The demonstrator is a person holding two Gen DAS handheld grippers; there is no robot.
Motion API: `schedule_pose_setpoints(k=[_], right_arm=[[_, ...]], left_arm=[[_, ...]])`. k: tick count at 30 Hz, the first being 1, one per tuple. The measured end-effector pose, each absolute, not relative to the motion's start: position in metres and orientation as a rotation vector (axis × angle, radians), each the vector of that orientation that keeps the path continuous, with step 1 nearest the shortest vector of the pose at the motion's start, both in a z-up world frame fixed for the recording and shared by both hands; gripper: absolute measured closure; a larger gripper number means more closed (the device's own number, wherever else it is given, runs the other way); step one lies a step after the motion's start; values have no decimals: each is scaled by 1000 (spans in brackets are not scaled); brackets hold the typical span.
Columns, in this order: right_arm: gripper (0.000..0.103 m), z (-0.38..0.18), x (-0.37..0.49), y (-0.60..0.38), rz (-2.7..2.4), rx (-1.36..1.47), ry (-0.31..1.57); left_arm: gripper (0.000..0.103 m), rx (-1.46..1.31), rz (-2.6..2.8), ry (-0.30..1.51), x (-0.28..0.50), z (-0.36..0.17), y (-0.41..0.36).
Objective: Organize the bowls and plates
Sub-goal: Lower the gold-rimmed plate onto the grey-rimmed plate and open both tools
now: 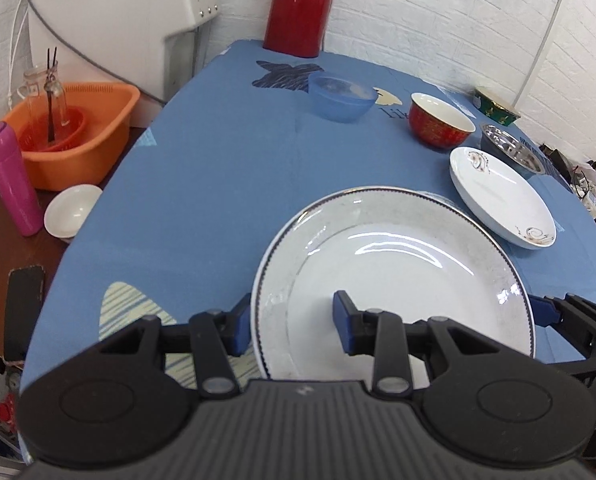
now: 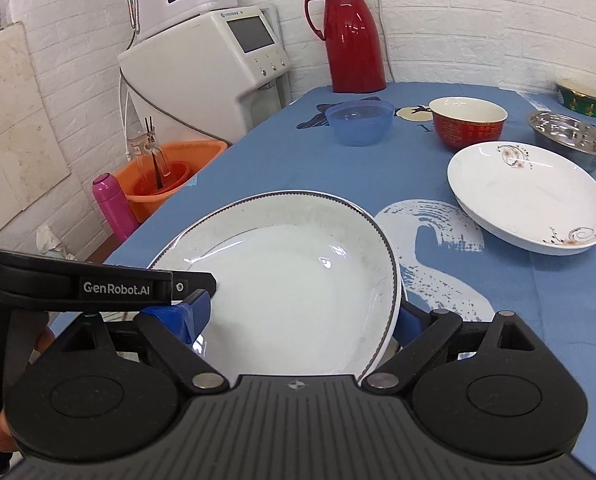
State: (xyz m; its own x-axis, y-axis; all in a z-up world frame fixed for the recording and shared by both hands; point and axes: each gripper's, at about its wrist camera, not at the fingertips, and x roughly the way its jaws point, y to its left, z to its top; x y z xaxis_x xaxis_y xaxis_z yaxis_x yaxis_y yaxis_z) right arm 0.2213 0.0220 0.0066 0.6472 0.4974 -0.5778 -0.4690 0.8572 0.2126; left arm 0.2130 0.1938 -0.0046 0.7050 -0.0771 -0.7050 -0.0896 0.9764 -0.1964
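Note:
A large white plate with a grey dotted rim [image 1: 398,272] [image 2: 298,280] fills the near part of the blue tablecloth [image 1: 218,180], its right side raised. My left gripper [image 1: 293,322] is narrowed across the plate's left rim, one pad outside the edge and the other on the inner surface. One of its black fingers [image 2: 194,280] shows over that rim in the right wrist view. My right gripper [image 2: 301,318] stands wide open at the right rim, with one pad above the plate and the other outside and below the edge. Its blue pad [image 1: 542,312] shows beside the plate.
A white patterned plate [image 2: 526,200] lies to the right. Behind it stand a red bowl [image 2: 468,124], blue bowl [image 2: 358,122], steel bowl [image 2: 570,140] and green bowl [image 2: 582,98]. A red thermos [image 2: 354,36] stands at the back. Left of the table are a small white bowl [image 1: 72,210], pink bottle [image 1: 12,180] and orange basket [image 1: 78,132].

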Motion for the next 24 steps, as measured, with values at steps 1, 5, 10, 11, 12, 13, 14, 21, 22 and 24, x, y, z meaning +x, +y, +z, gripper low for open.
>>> schedule_pose_setpoints(k=[1,5,10,11,12,13,14,21,22,24], right_arm=[[23,5,221,22,547,38,669],[23,2,218,21,552,32,642],[24,1,217,15,556,61,635],[24,1,216,15,551,65,634],[24,3,215,16,543,60,631],[24,4,214,17,530,49,627],[23,6,213,18,514,36,620],[22,3,211,28,504,-118,635],[23,2,212,25,505,-112,643],[23,2,216,10,512,-12,664]], left_arm=[[69,-212,9,787,212,-7,192],[68,-225,19,758,210,-12,190],[53,-230,1,714,205,-9,192],[46,-221,3,702,204,-7,192],[45,-212,5,691,203,-6,191],[45,-204,8,689,203,-5,191],[45,-203,10,690,204,-4,191],[44,-218,14,706,206,-7,190],[44,-218,15,707,206,-7,191],[44,-215,17,702,204,-5,191]])
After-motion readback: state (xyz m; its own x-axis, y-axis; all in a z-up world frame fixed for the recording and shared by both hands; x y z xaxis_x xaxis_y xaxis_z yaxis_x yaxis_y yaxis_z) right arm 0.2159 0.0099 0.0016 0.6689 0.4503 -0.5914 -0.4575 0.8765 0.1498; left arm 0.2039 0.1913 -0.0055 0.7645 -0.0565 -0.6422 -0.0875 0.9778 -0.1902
